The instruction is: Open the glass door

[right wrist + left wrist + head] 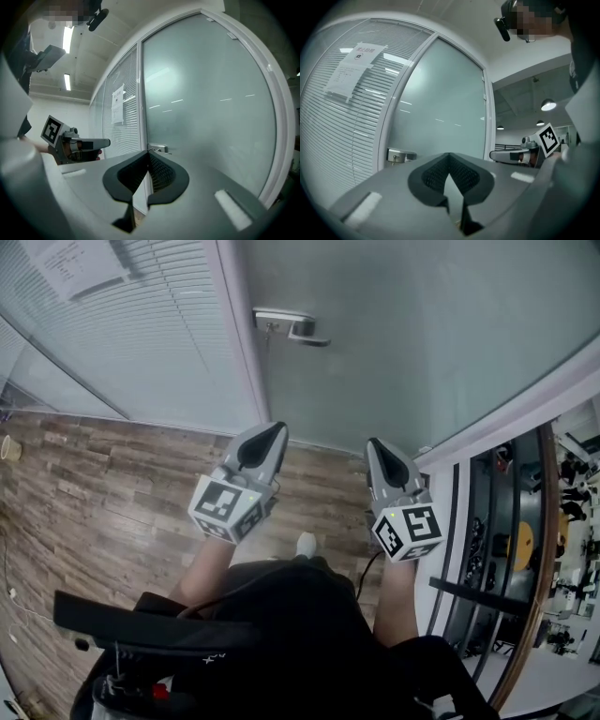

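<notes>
Shows one glass door (422,334) straight ahead of both tools: frosted, pale grey-green, blank across the whole pane, with soft reflections of ceiling lights. Sits in a white frame (239,343) and looks shut. Carries one silver lever handle (298,327) on a small plate at the edge nearest the frame post. Places that handle ahead of the left tool (272,434), well apart from it, and forward and to the left of the right tool (377,446). Touches neither tool.

Counts two tools, side by side at about the same height, apart from each other, both pointing at the door. Finds the left tool closed: dark ribbed pads (433,176) meet at the tips and grip nothing. Finds the right tool closed the same way, tips together, empty.

To the left of the left tool, shows one glass panel (141,343) covered by white horizontal blinds, with one printed paper sheet (75,263) stuck on it; print too small to read. Below both tools, shows wood-plank floor (112,474).
</notes>
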Tool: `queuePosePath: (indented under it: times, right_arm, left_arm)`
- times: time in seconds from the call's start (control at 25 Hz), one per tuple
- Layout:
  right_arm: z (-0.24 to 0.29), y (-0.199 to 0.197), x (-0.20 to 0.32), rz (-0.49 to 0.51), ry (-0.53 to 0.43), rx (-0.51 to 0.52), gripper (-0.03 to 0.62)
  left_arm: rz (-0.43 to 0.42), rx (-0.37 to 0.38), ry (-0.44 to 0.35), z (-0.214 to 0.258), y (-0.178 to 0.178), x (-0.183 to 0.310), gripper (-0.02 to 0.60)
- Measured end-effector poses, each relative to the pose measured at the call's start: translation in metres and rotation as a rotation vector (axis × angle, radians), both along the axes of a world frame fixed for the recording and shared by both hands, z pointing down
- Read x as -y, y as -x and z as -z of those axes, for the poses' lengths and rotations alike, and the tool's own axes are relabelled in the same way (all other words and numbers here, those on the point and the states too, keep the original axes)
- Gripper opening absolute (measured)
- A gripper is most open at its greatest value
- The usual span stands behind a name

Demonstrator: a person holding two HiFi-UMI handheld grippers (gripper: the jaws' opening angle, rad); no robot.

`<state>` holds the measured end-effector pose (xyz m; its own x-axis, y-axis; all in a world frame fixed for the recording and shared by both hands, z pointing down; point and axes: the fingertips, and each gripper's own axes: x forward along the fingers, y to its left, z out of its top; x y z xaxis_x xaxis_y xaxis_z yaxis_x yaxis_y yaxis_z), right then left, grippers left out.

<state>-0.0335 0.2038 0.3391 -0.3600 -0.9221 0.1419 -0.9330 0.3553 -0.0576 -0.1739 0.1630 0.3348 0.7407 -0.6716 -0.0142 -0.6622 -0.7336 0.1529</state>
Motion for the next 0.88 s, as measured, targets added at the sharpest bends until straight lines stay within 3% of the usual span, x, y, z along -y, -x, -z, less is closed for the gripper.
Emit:
queuePosePath:
  times: [0.56, 0.88]
  right_arm:
    - [-0.012, -0.020, 0.045, 0.107, 0.016, 0.001, 0.003]
    - [-0.011, -0.024, 0.049, 0.133, 0.015, -0.002, 0.003]
  left_arm:
    - [0.127, 0.046, 0.002, -0.009, -0.016, 0.034, -0.002]
    - [0.152, 0.036, -0.001, -0.007, -0.017, 0.035, -0.002]
